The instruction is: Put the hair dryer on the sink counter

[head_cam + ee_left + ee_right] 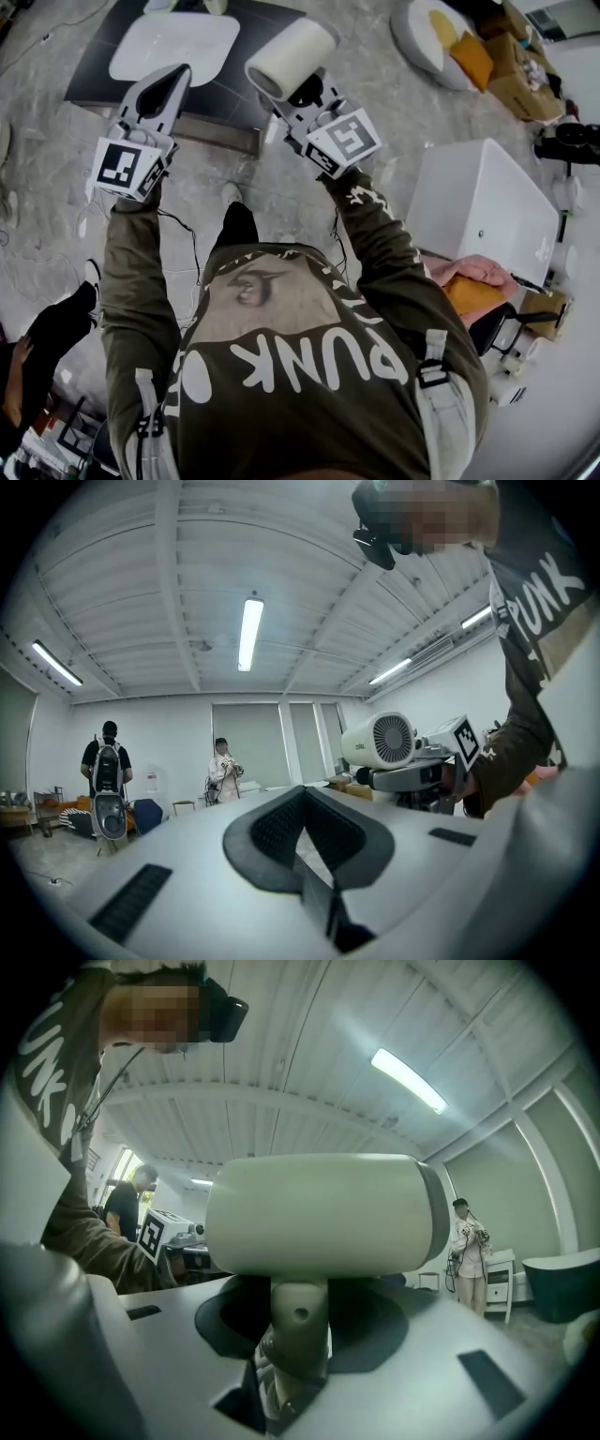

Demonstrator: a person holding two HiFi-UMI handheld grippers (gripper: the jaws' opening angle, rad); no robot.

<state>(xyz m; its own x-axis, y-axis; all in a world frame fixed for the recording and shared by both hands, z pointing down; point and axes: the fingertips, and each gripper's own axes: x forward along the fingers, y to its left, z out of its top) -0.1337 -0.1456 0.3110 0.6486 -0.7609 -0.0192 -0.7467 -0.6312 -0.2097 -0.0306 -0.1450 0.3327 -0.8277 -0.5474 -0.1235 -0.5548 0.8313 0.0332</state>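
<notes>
My right gripper [302, 94] is shut on the handle of a white hair dryer [291, 54], held up with its barrel lying crosswise above the jaws. In the right gripper view the barrel [319, 1213] fills the middle and the handle runs down between the jaws of the right gripper [292, 1335]. The left gripper [172, 84] is raised beside it, shut with nothing in it; its dark pads [281, 832] meet in a wedge. The left gripper view shows the hair dryer [380, 740] from its grille end. Just ahead is the dark sink counter [103, 47] with a white basin [173, 45].
A white cabinet [487, 206] stands at the right with a pink cloth [473, 272] beside it. Cardboard boxes [511, 61] lie at the far right. Two people [110, 761] [225, 769] stand across the room, and another person's arm [14, 375] shows at the lower left.
</notes>
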